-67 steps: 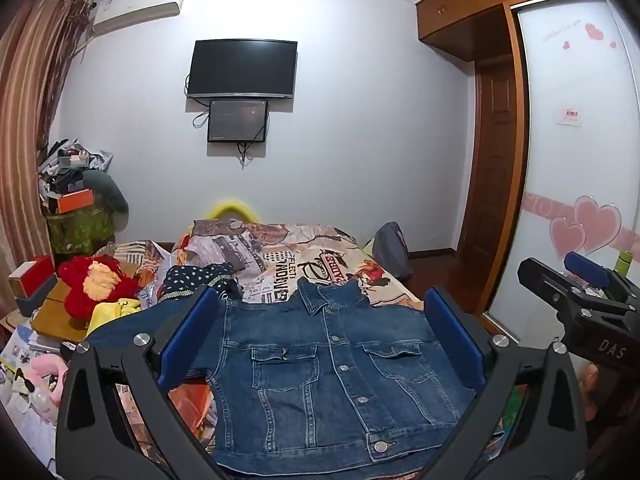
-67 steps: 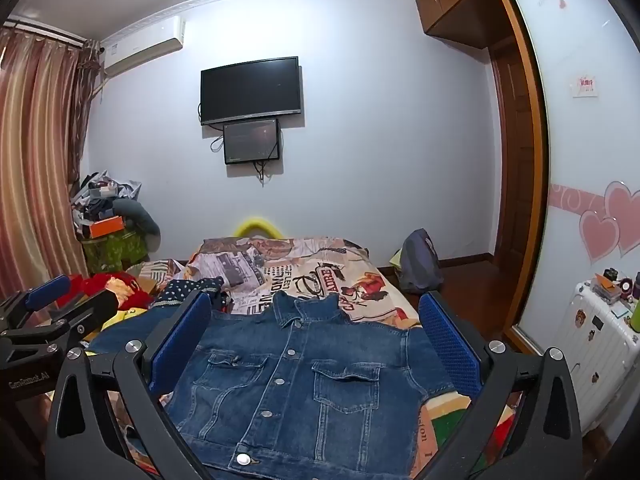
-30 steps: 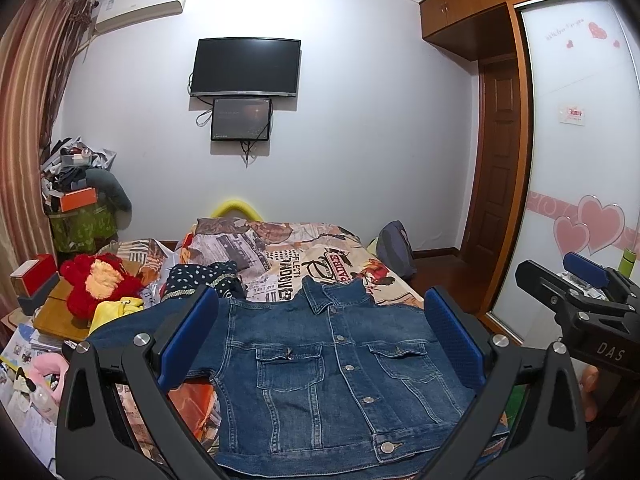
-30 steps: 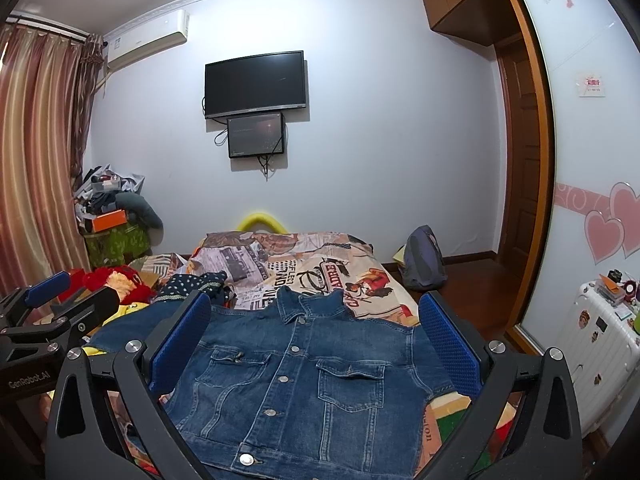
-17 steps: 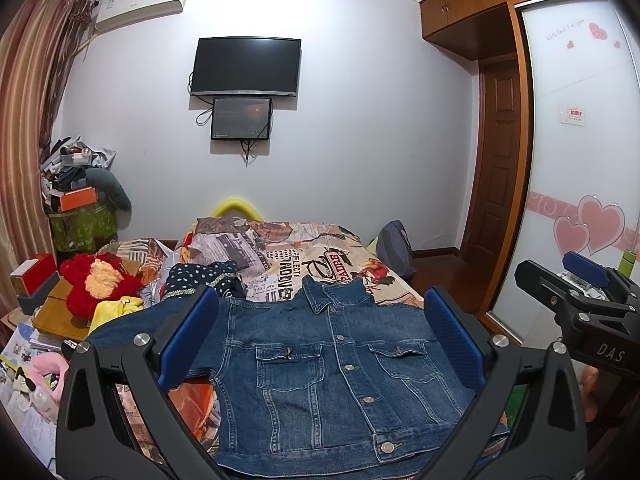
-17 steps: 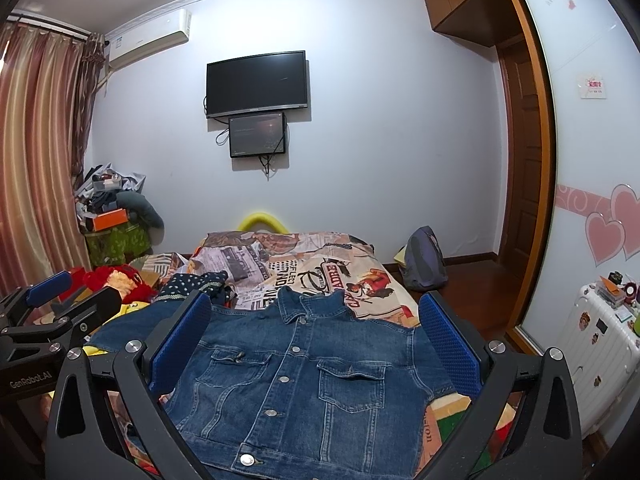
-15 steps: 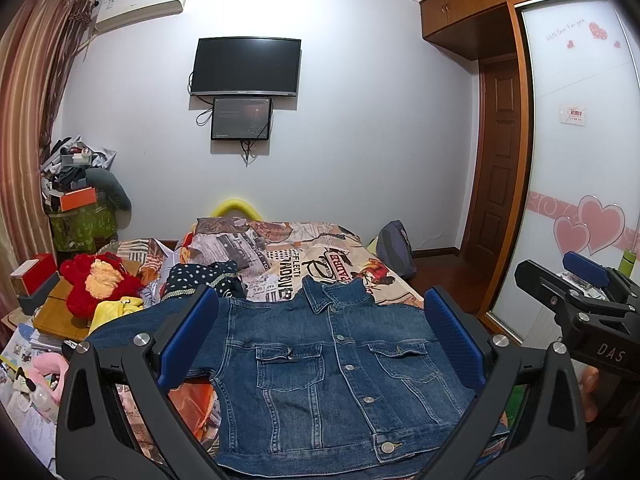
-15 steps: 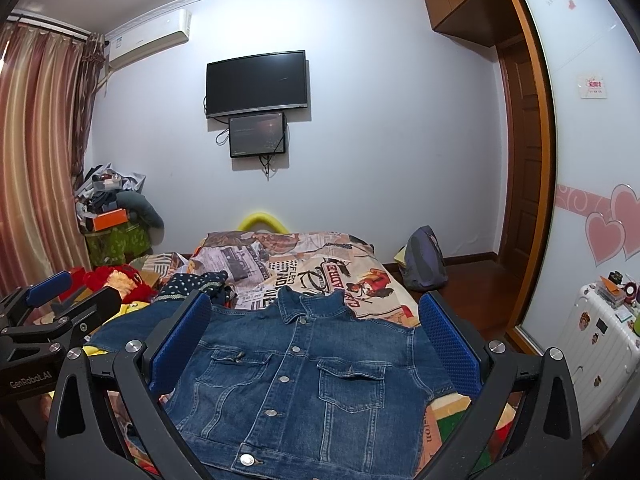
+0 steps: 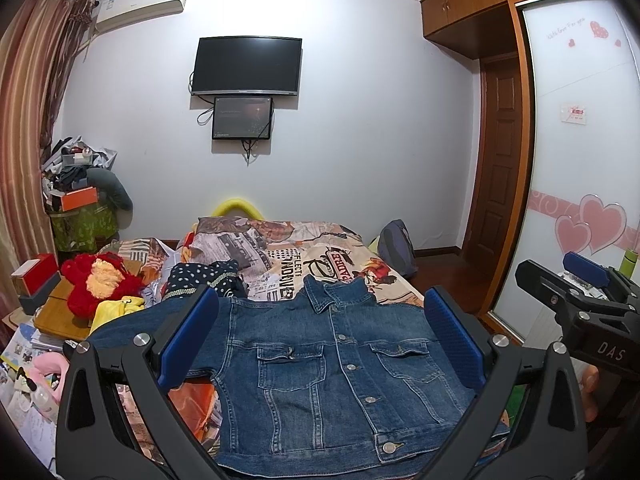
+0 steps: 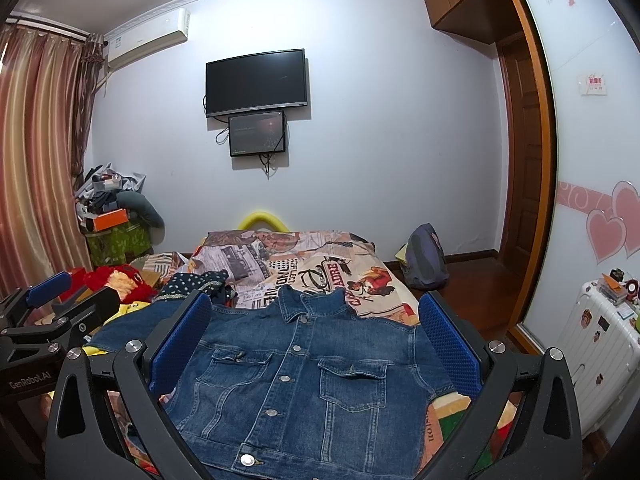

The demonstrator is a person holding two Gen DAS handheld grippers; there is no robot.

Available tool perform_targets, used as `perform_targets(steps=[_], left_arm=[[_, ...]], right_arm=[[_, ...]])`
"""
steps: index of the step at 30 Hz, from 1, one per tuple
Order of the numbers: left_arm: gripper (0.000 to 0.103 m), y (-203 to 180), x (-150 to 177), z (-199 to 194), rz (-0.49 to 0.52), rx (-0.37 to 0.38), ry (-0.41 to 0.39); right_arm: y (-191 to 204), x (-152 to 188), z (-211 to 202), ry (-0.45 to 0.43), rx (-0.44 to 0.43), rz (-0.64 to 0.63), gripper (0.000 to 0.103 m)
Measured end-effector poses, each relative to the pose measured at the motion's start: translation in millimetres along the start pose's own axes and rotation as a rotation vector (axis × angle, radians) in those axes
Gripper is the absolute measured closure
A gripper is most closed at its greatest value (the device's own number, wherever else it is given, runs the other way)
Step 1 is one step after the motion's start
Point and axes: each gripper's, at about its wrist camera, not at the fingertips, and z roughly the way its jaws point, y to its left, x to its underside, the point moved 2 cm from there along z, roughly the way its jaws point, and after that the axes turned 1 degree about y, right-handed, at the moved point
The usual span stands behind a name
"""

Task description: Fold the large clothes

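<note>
Left tool [image 9: 320,340], right tool [image 10: 316,336] level, agape above denim jacket [image 9: 336,364].

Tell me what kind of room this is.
Most likely a home bedroom: a bed with a printed cover and a denim jacket spread on it, a wall-mounted TV, and a sliding-door wardrobe.

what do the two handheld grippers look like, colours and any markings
Both are black plastic frames with silver screw heads and two fingers faced with blue textured pads. The left gripper shows its pads clearly; seen from the right wrist view, its side reads "GenRobot.AI". The right gripper has matching pads, and from the left wrist view its body is marked "DAS". No cables or sleeves are visible.
</note>
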Motion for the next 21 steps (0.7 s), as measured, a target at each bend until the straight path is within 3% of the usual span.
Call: perform_targets(steps=[21], left_arm=[[0.000, 16, 2, 26, -0.011, -0.032, 0.040]], right_arm=[[2, 2, 27, 0.066, 0.008, -0.017, 0.000]])
